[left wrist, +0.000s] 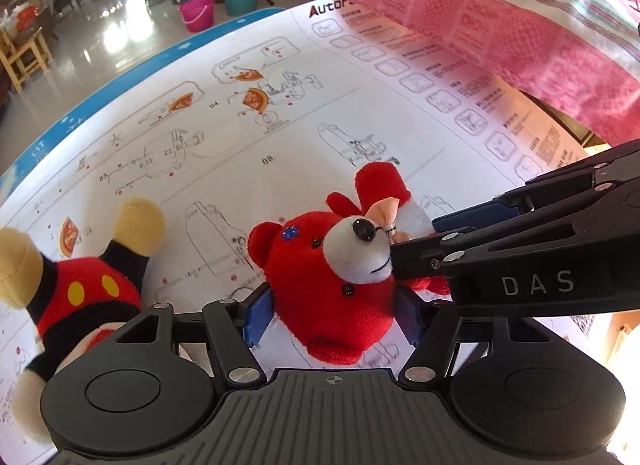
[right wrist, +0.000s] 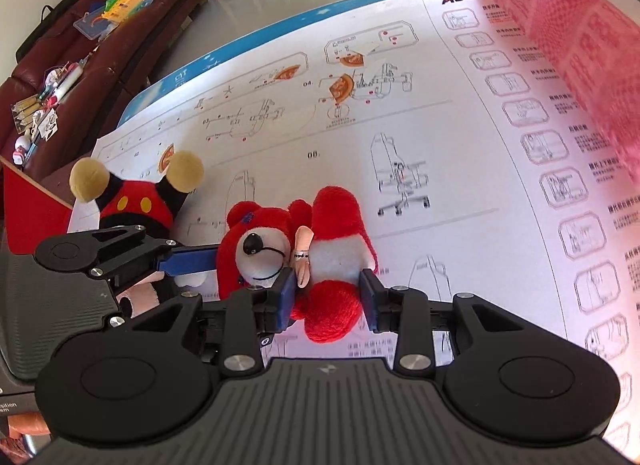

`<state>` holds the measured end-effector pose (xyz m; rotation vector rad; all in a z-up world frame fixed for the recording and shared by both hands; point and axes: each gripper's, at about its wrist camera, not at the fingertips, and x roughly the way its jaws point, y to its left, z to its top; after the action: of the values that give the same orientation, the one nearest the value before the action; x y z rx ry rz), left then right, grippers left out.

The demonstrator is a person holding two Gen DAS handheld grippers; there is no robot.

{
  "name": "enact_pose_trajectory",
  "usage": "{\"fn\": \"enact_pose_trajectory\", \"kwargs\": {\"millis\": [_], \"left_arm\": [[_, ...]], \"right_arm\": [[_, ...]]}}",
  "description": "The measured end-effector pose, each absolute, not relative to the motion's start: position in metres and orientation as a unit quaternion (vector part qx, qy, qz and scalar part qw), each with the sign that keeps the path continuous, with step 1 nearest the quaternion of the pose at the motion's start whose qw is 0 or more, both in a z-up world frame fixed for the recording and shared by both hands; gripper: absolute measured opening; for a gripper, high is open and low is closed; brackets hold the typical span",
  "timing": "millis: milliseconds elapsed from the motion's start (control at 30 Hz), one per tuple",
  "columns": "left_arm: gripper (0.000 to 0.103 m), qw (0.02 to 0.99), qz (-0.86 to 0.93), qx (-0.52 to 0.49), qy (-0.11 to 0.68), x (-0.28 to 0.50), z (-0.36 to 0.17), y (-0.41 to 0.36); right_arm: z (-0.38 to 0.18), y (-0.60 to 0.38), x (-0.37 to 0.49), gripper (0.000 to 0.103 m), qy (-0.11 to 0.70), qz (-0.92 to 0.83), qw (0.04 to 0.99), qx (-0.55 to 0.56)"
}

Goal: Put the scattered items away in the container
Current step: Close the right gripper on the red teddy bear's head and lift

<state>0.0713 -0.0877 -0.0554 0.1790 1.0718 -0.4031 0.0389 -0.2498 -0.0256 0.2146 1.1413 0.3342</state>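
On the printed sheet [right wrist: 460, 169] the red plush bear [left wrist: 320, 265] is gripped crosswise at both ends: head pinched by the left gripper [left wrist: 334, 315], body by the right gripper [right wrist: 328, 297]; neither lies nearer

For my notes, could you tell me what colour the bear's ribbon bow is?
The ribbon bow is pale peach-pink, clearest in the left wrist view.

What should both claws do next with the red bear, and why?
Probably lift it together. The left claw grips the red bear's head, and the right claw grips its body, so it looks secured at both ends. It still lies on the instruction sheet beside the mouse plush, and no container is clearly in view.
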Motion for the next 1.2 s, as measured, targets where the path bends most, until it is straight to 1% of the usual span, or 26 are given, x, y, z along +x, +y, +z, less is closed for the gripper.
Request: {"fn": "enact_pose_trajectory", "kwargs": {"millis": [100, 133, 167, 267, 333, 367, 567, 733, 867, 933, 1033, 1067, 1100, 1133, 1167, 1200], "left_arm": [[0.067, 0.832, -0.198, 0.090, 0.510, 0.048, -0.056, -0.086], [0.070, 0.831, -0.199, 0.092, 0.510, 0.040, -0.056, -0.085], [0.071, 0.831, -0.199, 0.095, 0.510, 0.033, -0.056, -0.083], [0.072, 0.835, -0.192, 0.115, 0.503, 0.009, -0.057, -0.073], [0.075, 0.839, -0.182, 0.124, 0.498, -0.003, -0.057, -0.063], [0.074, 0.842, -0.174, 0.119, 0.497, -0.006, -0.055, -0.056], [0.076, 0.853, -0.146, 0.073, 0.496, -0.020, -0.041, -0.023], [0.083, 0.851, -0.171, 0.055, 0.493, -0.033, -0.030, -0.037], [0.083, 0.841, -0.194, 0.026, 0.504, -0.035, -0.029, -0.059], [0.085, 0.837, -0.198, 0.012, 0.510, -0.033, -0.030, -0.068], [0.085, 0.833, -0.200, 0.008, 0.515, -0.027, -0.034, -0.079], [0.083, 0.834, -0.193, 0.017, 0.517, -0.025, -0.038, -0.083], [0.073, 0.832, -0.186, 0.027, 0.522, -0.022, -0.043, -0.086], [0.039, 0.826, -0.182, 0.032, 0.532, -0.019, -0.050, -0.086], [0.028, 0.816, -0.183, 0.025, 0.548, -0.015, -0.056, -0.085], [0.023, 0.807, -0.188, 0.006, 0.559, -0.013, -0.061, -0.081]], "right_arm": [[-0.025, -0.251, 0.015, 0.041, 0.540, 0.160, 0.819, 0.111], [-0.025, -0.251, 0.006, 0.041, 0.542, 0.163, 0.817, 0.113], [-0.026, -0.250, -0.002, 0.041, 0.544, 0.167, 0.814, 0.116], [-0.025, -0.241, -0.027, 0.041, 0.554, 0.197, 0.802, 0.110], [-0.023, -0.239, -0.039, 0.040, 0.555, 0.217, 0.795, 0.114], [-0.020, -0.238, -0.043, 0.040, 0.553, 0.220, 0.796, 0.110], [-0.010, -0.250, -0.047, 0.040, 0.531, 0.198, 0.817, 0.103], [-0.017, -0.255, -0.032, 0.040, 0.527, 0.178, 0.823, 0.113], [-0.026, -0.263, -0.018, 0.041, 0.534, 0.173, 0.815, 0.144], [-0.032, -0.262, -0.015, 0.041, 0.542, 0.176, 0.808, 0.151], [-0.036, -0.259, -0.016, 0.040, 0.539, 0.182, 0.809, 0.152], [-0.035, -0.259, -0.017, 0.035, 0.535, 0.183, 0.811, 0.151], [-0.035, -0.258, -0.018, 0.032, 0.533, 0.186, 0.811, 0.152], [-0.035, -0.258, -0.019, 0.029, 0.533, 0.190, 0.811, 0.151], [-0.034, -0.257, -0.021, 0.029, 0.533, 0.196, 0.810, 0.148], [-0.033, -0.257, -0.023, 0.029, 0.534, 0.202, 0.807, 0.149]]}}
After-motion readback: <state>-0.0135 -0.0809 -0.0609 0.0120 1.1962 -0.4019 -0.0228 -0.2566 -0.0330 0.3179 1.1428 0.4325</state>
